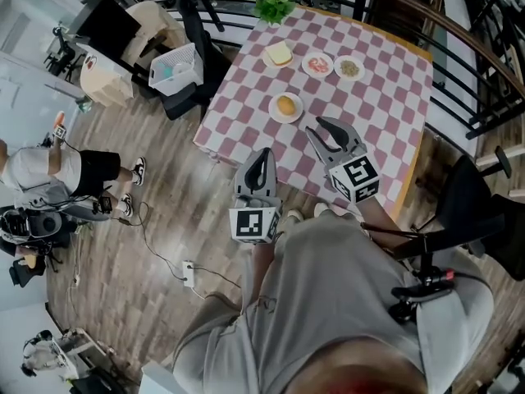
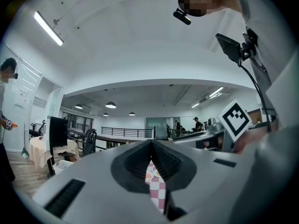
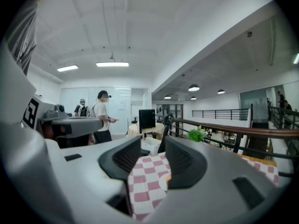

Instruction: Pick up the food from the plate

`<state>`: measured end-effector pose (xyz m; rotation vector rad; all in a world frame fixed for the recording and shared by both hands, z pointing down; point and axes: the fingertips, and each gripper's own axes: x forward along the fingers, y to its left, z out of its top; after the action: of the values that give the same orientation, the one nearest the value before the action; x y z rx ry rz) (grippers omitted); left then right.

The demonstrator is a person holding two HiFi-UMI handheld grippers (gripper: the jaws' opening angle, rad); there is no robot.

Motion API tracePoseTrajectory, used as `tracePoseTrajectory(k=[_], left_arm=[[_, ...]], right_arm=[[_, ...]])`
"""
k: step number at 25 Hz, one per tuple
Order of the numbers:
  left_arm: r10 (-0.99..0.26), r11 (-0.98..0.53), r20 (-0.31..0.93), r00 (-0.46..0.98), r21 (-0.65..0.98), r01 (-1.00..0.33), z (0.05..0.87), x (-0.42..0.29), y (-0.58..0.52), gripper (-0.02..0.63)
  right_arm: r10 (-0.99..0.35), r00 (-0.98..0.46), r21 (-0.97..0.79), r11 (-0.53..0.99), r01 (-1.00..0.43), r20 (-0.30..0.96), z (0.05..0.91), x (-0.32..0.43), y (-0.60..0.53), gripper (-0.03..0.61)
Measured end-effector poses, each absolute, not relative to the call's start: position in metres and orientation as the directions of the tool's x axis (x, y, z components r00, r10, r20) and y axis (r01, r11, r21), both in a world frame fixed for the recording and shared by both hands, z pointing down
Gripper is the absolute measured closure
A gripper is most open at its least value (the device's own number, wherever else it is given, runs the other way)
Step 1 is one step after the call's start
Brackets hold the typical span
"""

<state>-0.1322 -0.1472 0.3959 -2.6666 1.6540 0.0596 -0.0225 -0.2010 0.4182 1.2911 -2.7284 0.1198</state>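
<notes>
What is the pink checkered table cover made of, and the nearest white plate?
Table cover: probably cloth or thin vinyl, matte; it hangs limp over the table's edge. Nearest plate: white, smooth and rigid, maybe glazed ceramic or plastic; too small to tell which.

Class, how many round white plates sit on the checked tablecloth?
3 round white plates: one alone toward the near edge, two side by side farther back. None appears hidden.

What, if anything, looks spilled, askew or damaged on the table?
Nothing stands out. The plates sit flat on the cloth, the food is on them, and nothing looks spilled or broken.
</notes>
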Motion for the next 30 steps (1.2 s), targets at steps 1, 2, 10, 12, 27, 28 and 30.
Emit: tracePoseTrajectory(k=[1, 2, 10, 12, 27, 28, 30], left_arm=[[-0.897, -0.442, -0.037, 0.441, 0.017, -0.897, 0.396, -0.134, -0.147, 0.606], [-0.898, -0.44, -0.039, 0.439, 0.015, -0.898, 0.396, -0.136, -0.147, 0.606], [-0.901, -0.433, -0.045, 0.432, 0.022, -0.901, 0.396, -0.145, -0.149, 0.606], [-0.903, -0.43, -0.039, 0.429, 0.023, -0.903, 0.398, -0.147, -0.149, 0.606], [-0.917, -0.397, 0.013, 0.399, 0.085, -0.914, 0.435, -0.167, -0.154, 0.606], [-0.918, -0.391, 0.026, 0.395, 0.091, -0.916, 0.44, -0.171, -0.156, 0.606], [-0.923, -0.378, 0.029, 0.384, 0.116, -0.919, 0.444, -0.176, -0.16, 0.606]], right_arm=[[-0.757, -0.627, -0.01, 0.637, -0.771, 0.184, 0.427, -0.025, -0.204, 0.392], [-0.749, -0.624, -0.002, 0.64, -0.769, 0.224, 0.436, -0.027, -0.208, 0.36], [-0.734, -0.597, -0.023, 0.625, -0.781, 0.324, 0.463, -0.032, -0.228, 0.347], [-0.717, -0.604, -0.054, 0.628, -0.777, 0.35, 0.474, -0.035, -0.236, 0.347], [-0.585, -0.519, -0.082, 0.61, -0.788, 0.624, 0.604, -0.066, -0.339, 0.33], [-0.572, -0.51, -0.082, 0.61, -0.788, 0.643, 0.615, -0.068, -0.346, 0.327], [-0.547, -0.49, -0.079, 0.609, -0.789, 0.678, 0.636, -0.073, -0.358, 0.322]])
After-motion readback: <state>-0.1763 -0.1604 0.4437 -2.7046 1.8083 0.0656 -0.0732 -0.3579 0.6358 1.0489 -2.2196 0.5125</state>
